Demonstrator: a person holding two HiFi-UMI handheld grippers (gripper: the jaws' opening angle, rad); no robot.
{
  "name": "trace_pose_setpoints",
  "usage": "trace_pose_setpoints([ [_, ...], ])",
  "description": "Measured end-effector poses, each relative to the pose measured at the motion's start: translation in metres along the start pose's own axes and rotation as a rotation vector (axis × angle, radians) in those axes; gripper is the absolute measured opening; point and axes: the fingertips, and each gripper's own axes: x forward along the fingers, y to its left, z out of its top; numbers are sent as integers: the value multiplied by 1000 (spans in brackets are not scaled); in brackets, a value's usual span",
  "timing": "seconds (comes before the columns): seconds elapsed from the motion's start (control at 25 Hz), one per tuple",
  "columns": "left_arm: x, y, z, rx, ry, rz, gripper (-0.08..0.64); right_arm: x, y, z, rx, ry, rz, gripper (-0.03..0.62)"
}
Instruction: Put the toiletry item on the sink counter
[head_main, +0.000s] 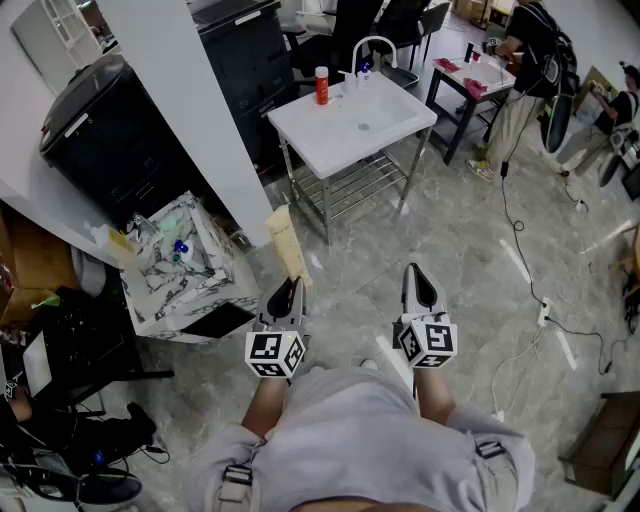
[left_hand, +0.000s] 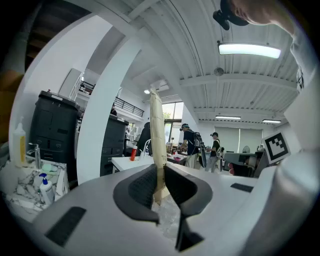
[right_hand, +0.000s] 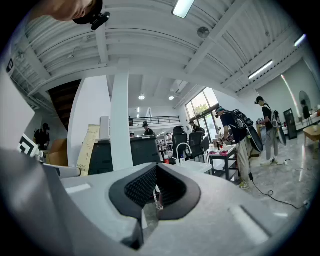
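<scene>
Nearest us, at the lower middle of the head view, our left gripper (head_main: 285, 297) is clamped on the bottom end of a tan toothbrush box (head_main: 286, 243). The box's long axis runs away from us toward the top of the frame, leaning a little left, so its free end points toward the white sink (head_main: 300, 132). In the left gripper view the box (left_hand: 157, 135) rises straight up the centre from between the jaws of that gripper (left_hand: 160, 175). Our right gripper (head_main: 419, 283) is just to the right, its jaws drawn together with nothing between them (right_hand: 155, 192). To the left stands a marble-patterned basin unit (head_main: 205, 295). Farther off, at upper centre, the white sink carries a faucet (head_main: 372, 45) and a red bottle (head_main: 321, 85).
</scene>
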Motion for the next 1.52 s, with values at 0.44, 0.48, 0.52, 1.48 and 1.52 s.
trace_pose_setpoints([
  [0.44,-1,-13,-2,5,-1,-4,48,-9,-7,2,-7,-14,-3,5],
  [0.48,-2,-14,-3,6,-1,-4,48,-10,-8,2,-5,-17,-1,5],
  [0.52,-3,-15,-3,7,-1,-3,48,-12,-8,3,-1,-25,2,5],
  [1.48,20,-102,-24,-5,28,-22,48,-45,-65,8,-93,-29,44,5],
  [1.52,22,-103,-27,-10,35,-22,48,-44,-68,7,-91,-26,42,5],
])
